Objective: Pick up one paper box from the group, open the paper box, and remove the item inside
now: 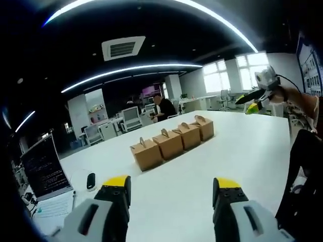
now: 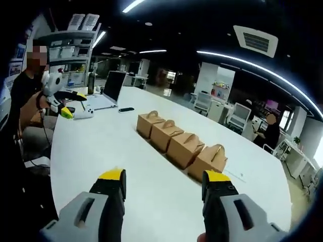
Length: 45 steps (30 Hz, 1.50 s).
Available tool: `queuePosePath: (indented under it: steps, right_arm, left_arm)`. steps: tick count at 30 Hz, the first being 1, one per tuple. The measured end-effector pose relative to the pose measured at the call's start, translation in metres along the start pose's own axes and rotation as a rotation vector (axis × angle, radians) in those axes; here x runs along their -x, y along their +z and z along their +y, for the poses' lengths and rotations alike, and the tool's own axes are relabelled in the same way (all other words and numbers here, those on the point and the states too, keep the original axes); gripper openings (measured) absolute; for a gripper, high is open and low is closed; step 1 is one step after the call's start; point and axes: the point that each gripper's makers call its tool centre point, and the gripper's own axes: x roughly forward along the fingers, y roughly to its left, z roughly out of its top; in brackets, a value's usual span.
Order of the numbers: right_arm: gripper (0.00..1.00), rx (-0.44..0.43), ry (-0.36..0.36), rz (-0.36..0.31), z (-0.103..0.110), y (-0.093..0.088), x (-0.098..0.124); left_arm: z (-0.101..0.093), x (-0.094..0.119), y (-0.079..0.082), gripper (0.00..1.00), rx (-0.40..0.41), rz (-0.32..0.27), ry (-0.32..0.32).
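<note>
L gripper [image 1: 171, 194]: jaws wide apart, nothing between them, held up off the surface. R gripper [image 2: 162, 187]: same, jaws spread, nothing held. Each also shows in the other's view, raised in a hand, yellow tips fwd.

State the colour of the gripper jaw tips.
Yellow tips on both grippers, left and right; clearest in right gripper view.

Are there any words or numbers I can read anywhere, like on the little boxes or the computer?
No text here can be read.
Laptop screen: rows of light text on dark, too small and blurred to read.
Paper beside the laptop: faint print, unreadable.
Wall poster: small pictures and marks, too blurred.
Four paper boxes: plain brown, no labels visible.
Left claw and right claw: yellow tips, no markings visible.
</note>
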Motion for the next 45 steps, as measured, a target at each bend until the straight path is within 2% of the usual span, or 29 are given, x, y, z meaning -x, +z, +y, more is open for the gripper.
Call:
queuePosePath:
  steps: [8, 12, 19, 24, 30, 33, 39, 45]
  right_arm:
    - [0.53, -0.030, 0.012, 0.009, -0.008, 0.011, -0.043]
    - [0.52, -0.047, 0.012, 0.005, -0.016, 0.017, -0.071]
    - [0.49, -0.066, 0.016, 0.044, -0.026, 0.019, -0.117]
    - [0.43, -0.065, 0.021, 0.098, -0.030, 0.013, -0.145]
    - [0.43, -0.067, 0.008, 0.138, -0.037, 0.006, -0.176]
    - [0.42, -0.085, 0.001, 0.131, -0.042, 0.008, -0.187]
    - [0.36, -0.146, -0.018, 0.184, -0.057, -0.003, -0.210]
    - [0.34, -0.157, -0.046, 0.190, -0.069, -0.004, -0.227]
  left_arm:
    - [-0.010, 0.005, -0.005, 0.66, 0.007, -0.020, -0.032]
    - [-0.011, 0.011, -0.009, 0.66, 0.018, -0.024, -0.026]
    - [-0.007, 0.022, -0.013, 0.65, 0.032, -0.028, -0.011]
    - [-0.007, 0.027, -0.014, 0.65, 0.046, -0.037, -0.005]
    - [-0.013, 0.026, -0.018, 0.65, 0.057, -0.038, -0.017]
    - [-0.012, 0.027, -0.017, 0.65, 0.067, -0.049, -0.011]
    - [-0.006, 0.030, -0.020, 0.65, 0.078, -0.053, 0.009]
    - [-0.005, 0.032, -0.027, 0.65, 0.091, -0.047, 0.015]
